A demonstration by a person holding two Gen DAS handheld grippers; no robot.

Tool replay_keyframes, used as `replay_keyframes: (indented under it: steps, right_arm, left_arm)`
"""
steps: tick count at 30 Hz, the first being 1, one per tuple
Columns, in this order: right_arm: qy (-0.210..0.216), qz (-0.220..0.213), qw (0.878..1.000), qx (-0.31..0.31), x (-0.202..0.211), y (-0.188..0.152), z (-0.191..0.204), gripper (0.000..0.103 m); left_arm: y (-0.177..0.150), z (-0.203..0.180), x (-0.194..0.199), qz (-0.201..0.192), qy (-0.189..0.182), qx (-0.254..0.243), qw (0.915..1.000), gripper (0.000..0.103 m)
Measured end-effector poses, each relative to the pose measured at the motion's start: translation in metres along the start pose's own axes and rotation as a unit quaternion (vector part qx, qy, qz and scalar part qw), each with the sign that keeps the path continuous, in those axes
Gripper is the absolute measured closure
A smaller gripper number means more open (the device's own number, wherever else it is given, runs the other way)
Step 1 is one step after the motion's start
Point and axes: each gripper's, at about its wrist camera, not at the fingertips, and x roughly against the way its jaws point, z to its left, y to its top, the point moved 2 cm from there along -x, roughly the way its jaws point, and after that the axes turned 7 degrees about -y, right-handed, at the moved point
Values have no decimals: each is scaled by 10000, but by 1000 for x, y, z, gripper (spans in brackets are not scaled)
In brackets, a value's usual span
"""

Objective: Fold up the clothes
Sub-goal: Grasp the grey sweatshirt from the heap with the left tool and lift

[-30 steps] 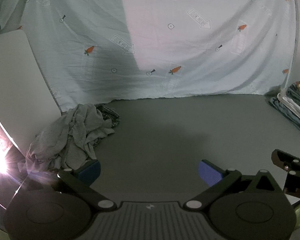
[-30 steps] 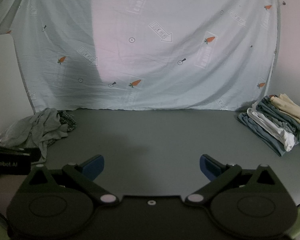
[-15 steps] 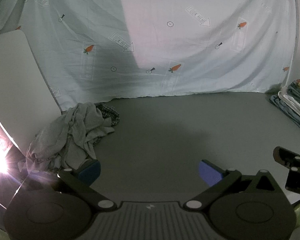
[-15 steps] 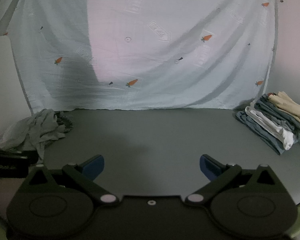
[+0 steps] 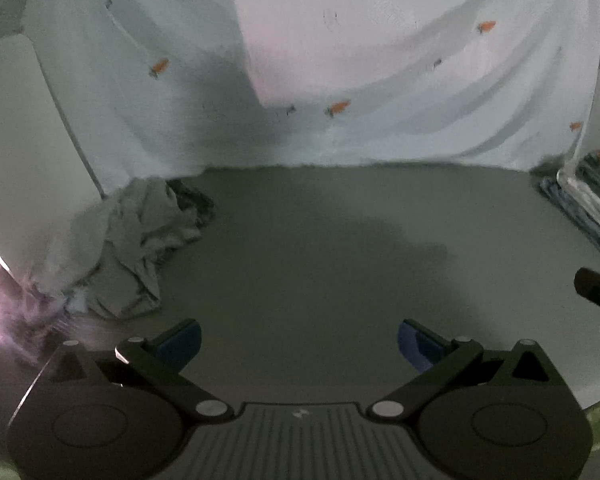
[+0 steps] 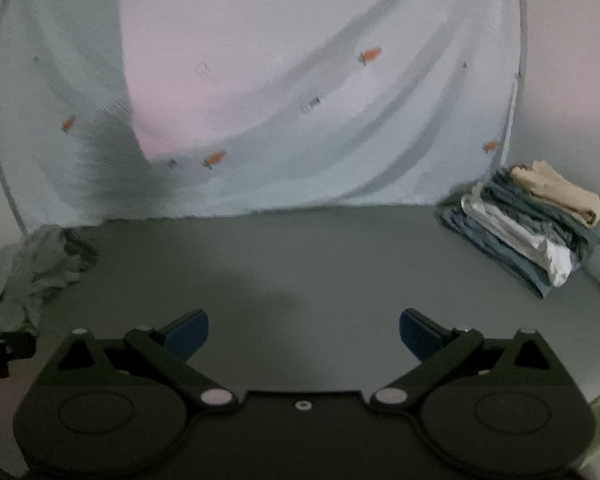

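A crumpled heap of grey clothes (image 5: 136,240) lies at the table's left side, against the wall; the right wrist view shows the heap (image 6: 32,272) at its left edge. A neat stack of folded clothes (image 6: 532,224), beige on top, white and blue-grey beneath, sits at the far right; the left wrist view catches the stack's edge (image 5: 584,200). My left gripper (image 5: 298,340) hangs open over bare table, right of the heap, holding nothing. My right gripper (image 6: 304,330) is open over the table's middle, also with nothing in it.
The grey table (image 5: 320,240) stretches between heap and stack. A pale sheet with carrot prints (image 6: 300,100) hangs behind it. A white panel (image 5: 24,152) stands at the left, with a bright glare low on the left edge. The other gripper's black tip (image 5: 596,288) shows at right.
Both views have tilted up and turned blurry with motion; the heap and the folded stack sit lower in frame. The hanging sheet now shows diagonal ripples. Both grippers stay open.
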Motion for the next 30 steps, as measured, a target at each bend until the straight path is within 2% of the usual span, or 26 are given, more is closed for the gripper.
replay_keyframes:
  steps: [6, 10, 15, 18, 20, 23, 30]
  right_arm:
    - [-1, 129, 9999, -67, -44, 10, 25, 0]
    - [218, -18, 9992, -331, -77, 25, 55, 0]
    - [279, 121, 9995, -74, -129, 41, 110, 0]
    - [262, 192, 9995, 23, -158, 49, 143, 0]
    - [240, 220, 9994, 137, -176, 53, 165, 0]
    - [201, 406, 9984, 339, -204, 59, 195, 0]
    - [289, 727, 9950, 622, -256, 64, 250, 0]
  left_arm:
    - [19, 27, -39, 239, -51, 239, 9994, 0]
    - [44, 64, -75, 306, -32, 466, 9984, 0]
    - [72, 118, -128, 351, 84, 734, 9967, 1]
    - [83, 152, -158, 339, 166, 930, 9949, 9]
    - [89, 176, -179, 363, 225, 1065, 9934, 19]
    - [99, 215, -216, 510, 520, 1314, 9887, 28]
    - [115, 289, -265, 499, 1501, 1622, 9740, 30]
